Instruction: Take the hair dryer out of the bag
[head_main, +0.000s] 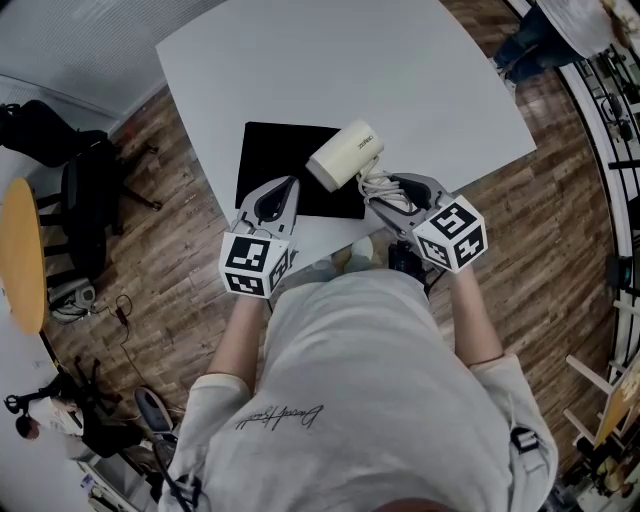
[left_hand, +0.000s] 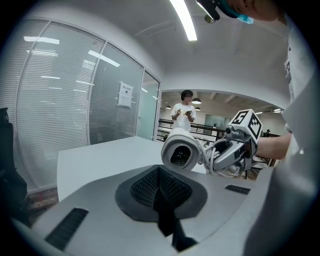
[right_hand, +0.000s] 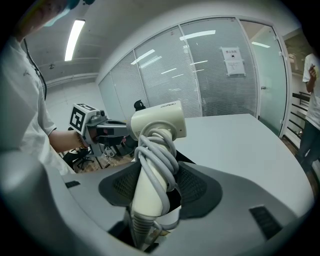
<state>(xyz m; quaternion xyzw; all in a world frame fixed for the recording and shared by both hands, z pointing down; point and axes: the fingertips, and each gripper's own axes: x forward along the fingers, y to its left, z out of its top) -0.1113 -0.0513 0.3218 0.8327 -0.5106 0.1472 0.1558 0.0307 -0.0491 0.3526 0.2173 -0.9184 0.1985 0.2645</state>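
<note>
Right gripper view: right claw (right_hand: 156, 192) grips hair dryer (right_hand: 159, 121), lettering illegible; left claw (left_hand: 160, 181) closed.

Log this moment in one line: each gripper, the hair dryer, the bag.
right gripper: shut on hair dryer handle | left gripper: shut, empty | bag: flat on table | hair dryer: out of bag

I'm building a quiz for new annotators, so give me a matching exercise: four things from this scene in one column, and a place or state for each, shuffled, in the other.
1 hair dryer
2 black bag
3 left gripper
4 cord

A lies flat on the table
B coiled round the hair dryer
C jaws together, nothing between them
D held in the right gripper

Pairs: 1-D, 2-A, 3-C, 4-B
</note>
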